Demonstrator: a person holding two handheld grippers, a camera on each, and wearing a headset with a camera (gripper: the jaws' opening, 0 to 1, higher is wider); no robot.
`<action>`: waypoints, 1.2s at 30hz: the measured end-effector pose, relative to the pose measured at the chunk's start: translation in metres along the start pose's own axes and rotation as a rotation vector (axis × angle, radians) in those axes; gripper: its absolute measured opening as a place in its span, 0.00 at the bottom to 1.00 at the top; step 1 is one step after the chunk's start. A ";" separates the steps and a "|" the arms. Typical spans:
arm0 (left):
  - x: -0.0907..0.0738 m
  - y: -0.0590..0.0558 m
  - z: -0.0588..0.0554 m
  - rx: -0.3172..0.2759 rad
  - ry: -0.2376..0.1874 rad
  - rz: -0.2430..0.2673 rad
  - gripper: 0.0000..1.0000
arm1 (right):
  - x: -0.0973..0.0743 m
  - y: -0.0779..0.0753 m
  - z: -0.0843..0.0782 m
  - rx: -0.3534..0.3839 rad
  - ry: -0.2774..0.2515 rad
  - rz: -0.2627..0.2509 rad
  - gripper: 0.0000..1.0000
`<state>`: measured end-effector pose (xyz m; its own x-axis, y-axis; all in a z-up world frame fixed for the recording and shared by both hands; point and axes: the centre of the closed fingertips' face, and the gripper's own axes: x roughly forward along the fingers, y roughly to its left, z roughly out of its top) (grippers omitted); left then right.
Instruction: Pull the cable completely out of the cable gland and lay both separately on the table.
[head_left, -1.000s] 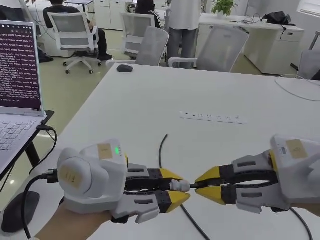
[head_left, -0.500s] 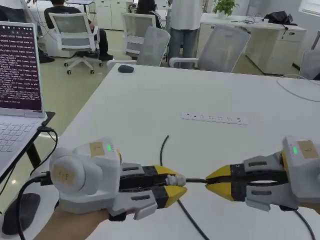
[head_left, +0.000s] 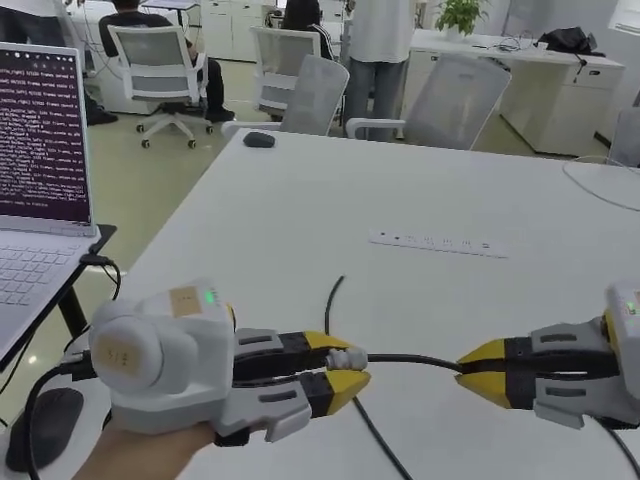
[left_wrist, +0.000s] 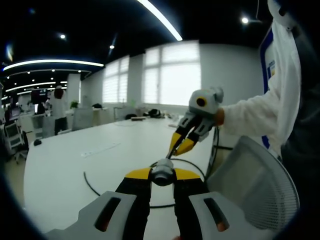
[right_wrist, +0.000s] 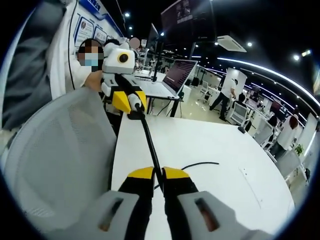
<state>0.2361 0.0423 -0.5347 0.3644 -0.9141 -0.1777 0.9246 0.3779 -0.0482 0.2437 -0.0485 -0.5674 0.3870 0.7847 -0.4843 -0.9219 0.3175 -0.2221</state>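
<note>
Clamping the grey cable gland (head_left: 345, 357) between the left gripper (head_left: 350, 366) tips, near left above the white table (head_left: 300, 190). Pinching the black cable (head_left: 410, 359) in the closed right gripper (head_left: 468, 364) at near right, with a straight span running from gland to those jaws. Trailing the rest of the cable in a loop on the table below, short of the power strip (head_left: 435, 243) farther off.
</note>
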 end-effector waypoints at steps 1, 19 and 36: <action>0.000 0.000 0.000 0.000 -0.002 0.002 0.17 | 0.000 -0.001 0.000 0.002 0.000 -0.001 0.04; -0.008 0.023 0.000 -0.064 -0.020 0.092 0.17 | 0.015 -0.030 -0.032 0.057 0.039 0.005 0.03; -0.006 0.027 -0.014 -0.082 0.041 0.112 0.17 | 0.140 -0.025 -0.071 0.160 0.108 0.101 0.04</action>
<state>0.2579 0.0597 -0.5484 0.4584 -0.8594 -0.2263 0.8656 0.4895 -0.1055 0.3221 0.0155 -0.6899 0.2847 0.7576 -0.5874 -0.9441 0.3278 -0.0349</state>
